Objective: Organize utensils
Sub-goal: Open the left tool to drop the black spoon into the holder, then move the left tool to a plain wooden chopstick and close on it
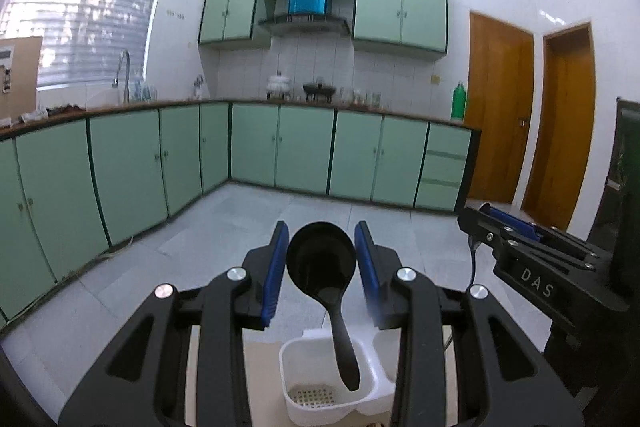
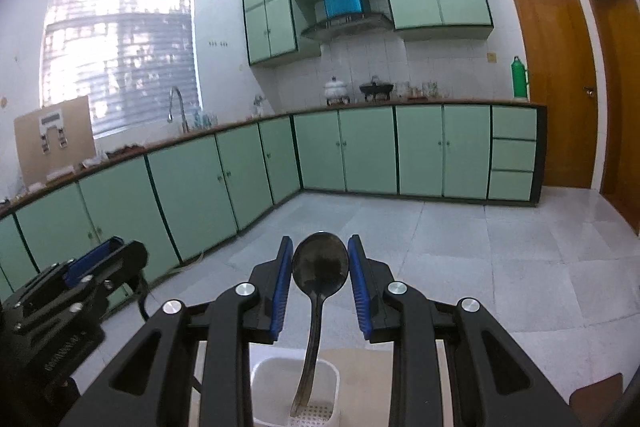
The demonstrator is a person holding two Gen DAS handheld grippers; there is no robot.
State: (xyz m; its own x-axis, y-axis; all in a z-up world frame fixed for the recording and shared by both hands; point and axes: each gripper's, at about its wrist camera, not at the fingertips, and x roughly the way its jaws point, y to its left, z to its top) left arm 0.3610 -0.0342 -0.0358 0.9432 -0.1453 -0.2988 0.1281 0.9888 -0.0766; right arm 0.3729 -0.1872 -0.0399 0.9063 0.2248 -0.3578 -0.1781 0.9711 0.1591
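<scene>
In the left wrist view my left gripper (image 1: 322, 255) has its blue pads on either side of the bowl of a black ladle (image 1: 321, 261). The ladle's handle hangs down into a white utensil holder (image 1: 296, 359) below. In the right wrist view my right gripper (image 2: 319, 261) has its blue pads on either side of the bowl of a dark spoon (image 2: 319, 267). Its handle reaches down into a white perforated holder compartment (image 2: 276, 375). The right gripper also shows at the right of the left wrist view (image 1: 484, 217), and the left gripper at the left of the right wrist view (image 2: 100, 255).
The holder stands on a light wooden surface (image 2: 360, 359). Green base cabinets (image 1: 256, 147) line the far walls under a counter with a faucet (image 1: 122, 75), pots and a green bottle (image 1: 458, 103). Wooden doors (image 1: 500, 107) stand at the right. Grey tiled floor (image 2: 480, 259) lies between.
</scene>
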